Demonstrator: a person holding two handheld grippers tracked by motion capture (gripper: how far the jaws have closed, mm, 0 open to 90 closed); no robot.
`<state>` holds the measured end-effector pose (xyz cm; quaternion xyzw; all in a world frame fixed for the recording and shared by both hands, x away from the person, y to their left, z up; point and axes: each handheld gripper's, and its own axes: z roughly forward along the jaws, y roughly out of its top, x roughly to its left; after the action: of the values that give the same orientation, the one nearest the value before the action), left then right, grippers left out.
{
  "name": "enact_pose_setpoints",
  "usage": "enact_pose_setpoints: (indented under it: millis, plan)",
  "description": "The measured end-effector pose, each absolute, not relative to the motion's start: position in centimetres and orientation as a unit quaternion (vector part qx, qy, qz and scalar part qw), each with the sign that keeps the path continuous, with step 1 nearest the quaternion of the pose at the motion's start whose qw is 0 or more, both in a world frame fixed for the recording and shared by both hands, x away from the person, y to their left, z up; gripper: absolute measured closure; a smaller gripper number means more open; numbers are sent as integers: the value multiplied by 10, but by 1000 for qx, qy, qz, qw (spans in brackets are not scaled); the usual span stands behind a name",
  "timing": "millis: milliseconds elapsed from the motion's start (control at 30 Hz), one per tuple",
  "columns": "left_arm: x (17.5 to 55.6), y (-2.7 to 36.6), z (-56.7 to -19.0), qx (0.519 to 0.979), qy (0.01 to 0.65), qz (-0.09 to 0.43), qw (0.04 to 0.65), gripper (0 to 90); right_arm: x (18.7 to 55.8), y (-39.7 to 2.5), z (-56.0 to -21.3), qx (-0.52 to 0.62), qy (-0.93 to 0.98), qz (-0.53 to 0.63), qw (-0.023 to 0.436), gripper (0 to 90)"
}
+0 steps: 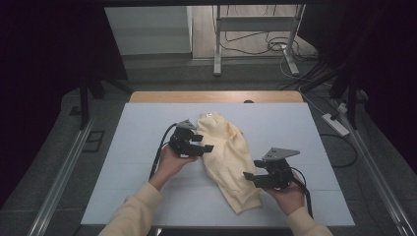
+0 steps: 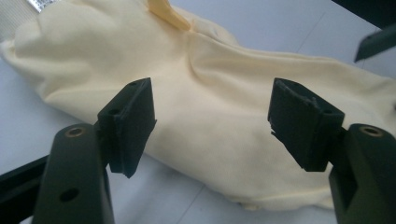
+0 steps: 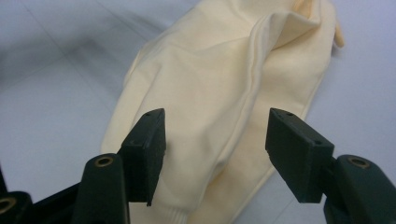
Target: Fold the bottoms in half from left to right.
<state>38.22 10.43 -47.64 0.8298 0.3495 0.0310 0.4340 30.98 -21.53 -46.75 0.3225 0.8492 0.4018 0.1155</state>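
Observation:
A pale yellow garment [image 1: 227,157] lies folded into a long bundle on the white table [image 1: 137,147], running from the far middle toward the near right. My left gripper [image 1: 205,143] sits at its left edge, jaws open and pointing at the cloth. In the left gripper view the garment [image 2: 224,102] spreads beyond the open left gripper [image 2: 212,123], with a white label at the top left. My right gripper [image 1: 250,178] is at the garment's near right side, open. The right gripper view has the garment [image 3: 219,93] lying under the open right gripper [image 3: 215,156], with a ribbed hem near the bottom.
The white table has a wooden strip [image 1: 216,96] along its far edge. Beyond it stand a metal frame [image 1: 255,34] and loose cables [image 1: 275,46] on the floor. A power strip [image 1: 335,124] lies on the floor at the right.

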Motion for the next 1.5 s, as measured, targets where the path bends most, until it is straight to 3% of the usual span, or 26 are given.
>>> enact_pose_setpoints:
  millis: [433,567,800,867,1233,1500]
  plan:
    - [378,110,-479,827,349,23,440,293,349,-196,-465,326,855,381,130,384]
    - [378,111,-479,827,350,25,439,286,353,-192,-472,324,862,371,121,435]
    - [378,113,-479,827,350,24,439,275,351,-190,-477,302,883,346,98,793]
    - [378,114,-479,825,352,23,441,274,350,-192,-477,300,884,344,103,840]
    - [377,115,-479,827,353,30,436,262,345,-208,-479,310,888,318,123,854]
    - [377,114,-479,828,352,30,435,257,347,-213,-499,319,898,286,101,850]
